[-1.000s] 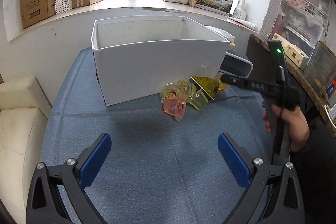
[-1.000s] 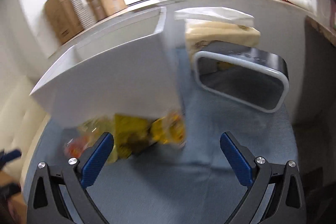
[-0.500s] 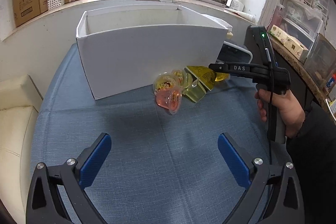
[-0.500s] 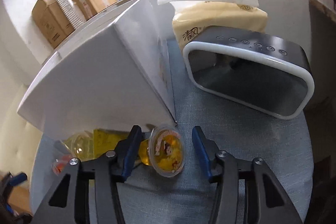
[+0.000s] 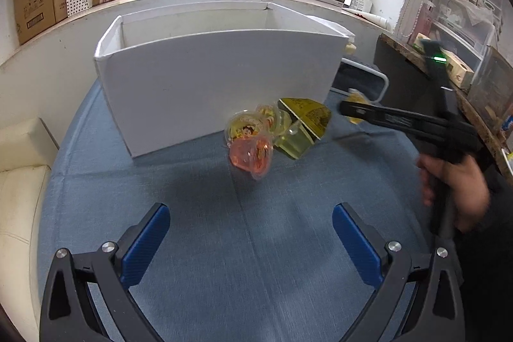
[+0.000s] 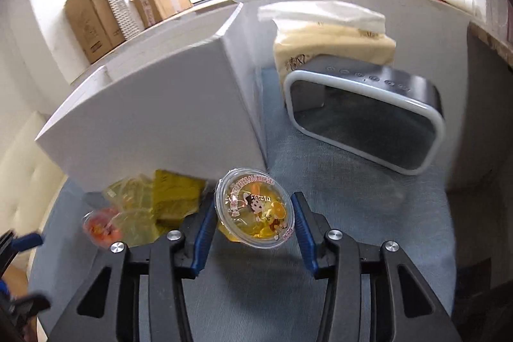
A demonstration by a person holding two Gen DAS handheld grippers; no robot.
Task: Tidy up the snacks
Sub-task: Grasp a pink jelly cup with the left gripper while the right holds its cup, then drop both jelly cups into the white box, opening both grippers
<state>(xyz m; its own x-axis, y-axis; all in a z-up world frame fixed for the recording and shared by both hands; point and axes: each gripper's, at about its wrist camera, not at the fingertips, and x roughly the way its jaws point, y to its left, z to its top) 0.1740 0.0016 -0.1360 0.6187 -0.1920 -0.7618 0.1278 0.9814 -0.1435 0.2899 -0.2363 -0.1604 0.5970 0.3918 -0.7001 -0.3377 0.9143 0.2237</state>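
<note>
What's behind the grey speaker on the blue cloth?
Behind the grey speaker stands a tissue pack, a white tissue sticking out on top. The speaker covers its lower part.

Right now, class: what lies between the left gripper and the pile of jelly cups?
Only bare blue tablecloth, as the left wrist view shows. The left gripper stands open, well short of the jelly cups.

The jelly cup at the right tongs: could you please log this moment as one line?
right tongs: closing on jelly cup | left tongs: open, empty | other snacks: beside white box
</note>
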